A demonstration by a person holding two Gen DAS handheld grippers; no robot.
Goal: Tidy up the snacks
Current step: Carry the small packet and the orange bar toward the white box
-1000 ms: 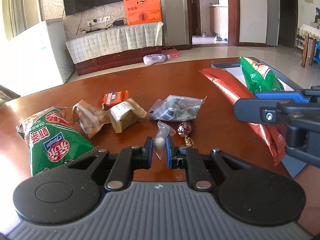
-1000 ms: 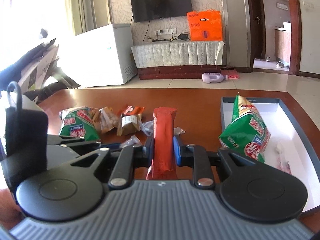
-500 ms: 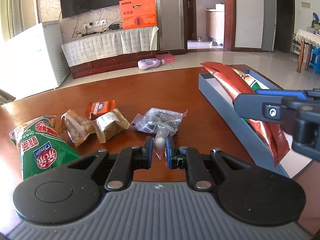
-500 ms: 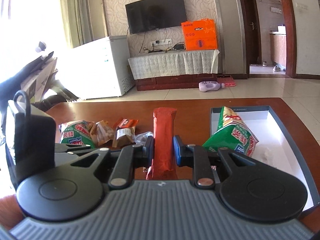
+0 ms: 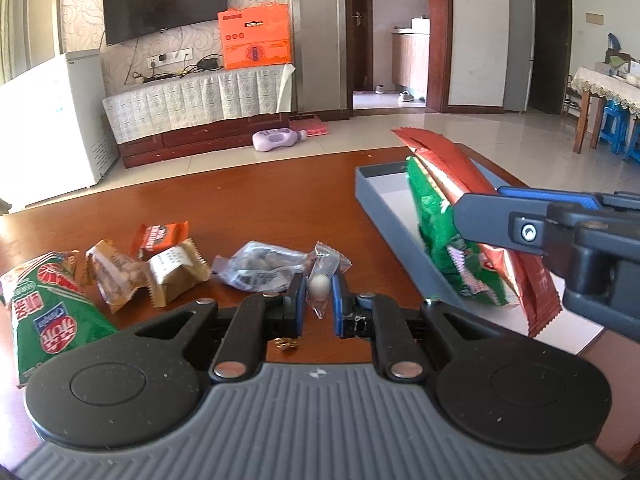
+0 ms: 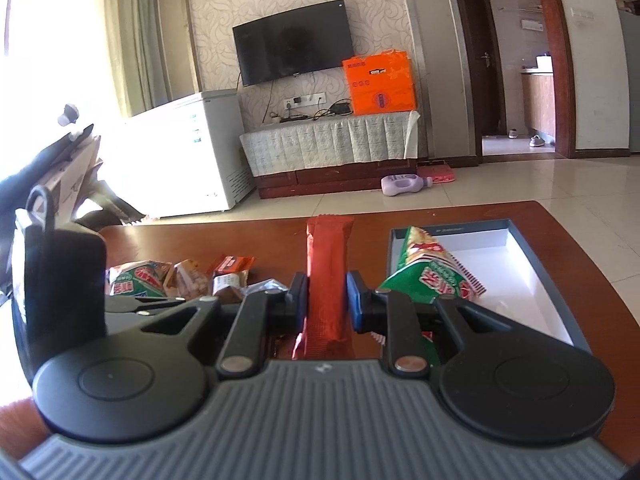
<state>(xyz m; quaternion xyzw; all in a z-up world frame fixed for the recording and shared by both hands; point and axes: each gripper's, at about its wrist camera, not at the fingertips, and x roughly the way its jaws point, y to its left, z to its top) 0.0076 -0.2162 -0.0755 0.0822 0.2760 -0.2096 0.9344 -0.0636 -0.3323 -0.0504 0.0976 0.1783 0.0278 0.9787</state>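
Readable on the green snack bag [image 5: 44, 320] at the tabletop's left edge: "Qinqin" in a blue oval, beside large white Chinese characters on red rounds. Similar red-and-white characters on the green bag in the tray [image 6: 434, 280], too blurred to make out. Print on the orange box [image 5: 256, 36] and the small wrappers too small to read.

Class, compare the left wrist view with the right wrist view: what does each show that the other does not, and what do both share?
Left wrist only: the left gripper shut on a small wrapped candy, and blue stools.
Right wrist only: a bright curtained window.
Both: the red packet in the right gripper, the green bag in the grey box, and the orange carton.
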